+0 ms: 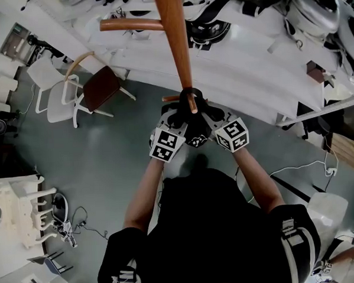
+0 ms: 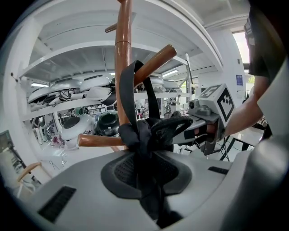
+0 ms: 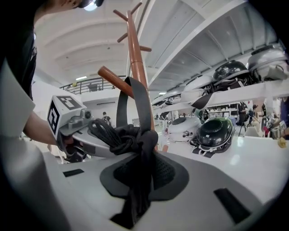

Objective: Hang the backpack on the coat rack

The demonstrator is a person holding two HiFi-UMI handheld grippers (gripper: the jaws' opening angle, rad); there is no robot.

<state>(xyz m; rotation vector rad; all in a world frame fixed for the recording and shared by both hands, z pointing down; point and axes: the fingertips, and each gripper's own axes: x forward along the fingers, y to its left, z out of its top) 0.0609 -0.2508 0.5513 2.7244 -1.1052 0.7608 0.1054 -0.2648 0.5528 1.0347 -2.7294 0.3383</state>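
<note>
Black backpack strap (image 2: 128,92), reddish-brown coat rack (image 1: 174,37), black-and-white square markers (image 1: 166,145) on left tool (image 2: 145,149) and right tool (image 3: 141,153)

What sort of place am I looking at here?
Likely a showroom or workshop hall: long white shelves carrying helmet-like shells, a wooden coat rack, and a chair.

Backpack strap (image 2: 129,90) over rack peg (image 2: 156,60), L gripper (image 1: 183,121) beside R gripper (image 1: 206,118)
</note>
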